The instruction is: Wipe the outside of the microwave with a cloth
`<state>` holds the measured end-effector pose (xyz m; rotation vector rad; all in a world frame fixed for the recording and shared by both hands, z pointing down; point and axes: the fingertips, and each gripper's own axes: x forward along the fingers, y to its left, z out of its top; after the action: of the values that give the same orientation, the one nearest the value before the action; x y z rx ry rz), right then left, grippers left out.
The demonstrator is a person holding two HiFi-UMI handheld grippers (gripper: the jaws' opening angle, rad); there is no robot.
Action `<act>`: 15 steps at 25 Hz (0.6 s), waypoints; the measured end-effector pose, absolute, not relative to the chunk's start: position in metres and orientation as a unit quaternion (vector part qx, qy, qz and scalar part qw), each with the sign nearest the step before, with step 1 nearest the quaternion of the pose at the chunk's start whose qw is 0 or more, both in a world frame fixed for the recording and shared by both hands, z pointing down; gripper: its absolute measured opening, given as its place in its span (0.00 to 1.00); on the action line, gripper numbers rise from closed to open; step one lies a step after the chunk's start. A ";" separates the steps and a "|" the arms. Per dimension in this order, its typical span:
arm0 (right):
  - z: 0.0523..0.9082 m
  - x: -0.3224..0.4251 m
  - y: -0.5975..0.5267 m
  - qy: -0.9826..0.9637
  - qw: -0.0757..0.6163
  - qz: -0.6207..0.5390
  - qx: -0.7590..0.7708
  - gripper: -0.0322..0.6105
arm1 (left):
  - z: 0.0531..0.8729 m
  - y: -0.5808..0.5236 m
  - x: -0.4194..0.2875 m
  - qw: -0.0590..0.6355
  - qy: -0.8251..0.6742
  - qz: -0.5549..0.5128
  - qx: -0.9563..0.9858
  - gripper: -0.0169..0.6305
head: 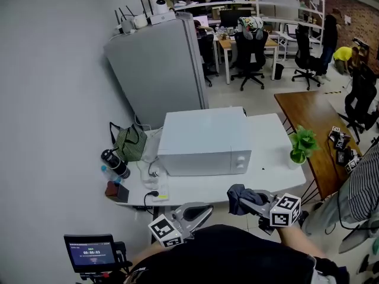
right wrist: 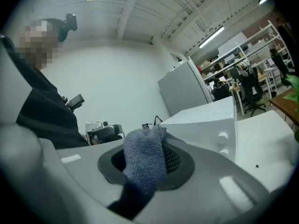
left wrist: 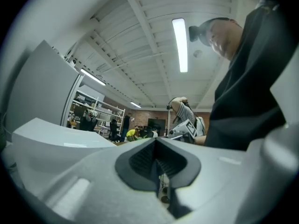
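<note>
Right tool [head: 247,201] is clenched on a blue-grey terry cloth [head: 238,193], held just short of the boxy white microwave [head: 204,136] on the white worktop [head: 273,144], probably poised to wipe its front. Meanwhile the left tool [head: 200,210] hangs pinched together, empty.

White table [head: 269,141], frame centre: microwave [head: 204,141] at mid-top, potted plant [head: 302,144] at right edge, green bag [head: 130,142], dark bottle [head: 114,163] and dark red box [head: 113,190] clustered at left end, black cable [head: 151,194] at lower left.
</note>
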<state>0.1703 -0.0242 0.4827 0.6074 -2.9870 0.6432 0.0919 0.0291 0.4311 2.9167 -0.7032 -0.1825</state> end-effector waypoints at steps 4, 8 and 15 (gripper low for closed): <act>0.471 0.109 -0.063 -0.957 0.016 0.194 0.214 0.18 | 0.426 -0.008 0.025 0.053 -0.228 -0.082 0.969 0.03; 0.457 0.035 -0.094 -0.957 0.014 0.190 0.220 0.18 | 0.419 -0.033 -0.045 0.047 -0.214 -0.083 0.972 0.03; 0.443 -0.038 -0.164 -0.958 0.052 0.146 0.241 0.18 | 0.443 -0.069 -0.113 0.073 -0.206 -0.099 0.971 0.03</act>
<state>-0.0379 -0.1637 0.4432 0.7344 -2.9134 0.4439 -0.1129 -0.0686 0.4431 2.9156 -0.6187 -0.2985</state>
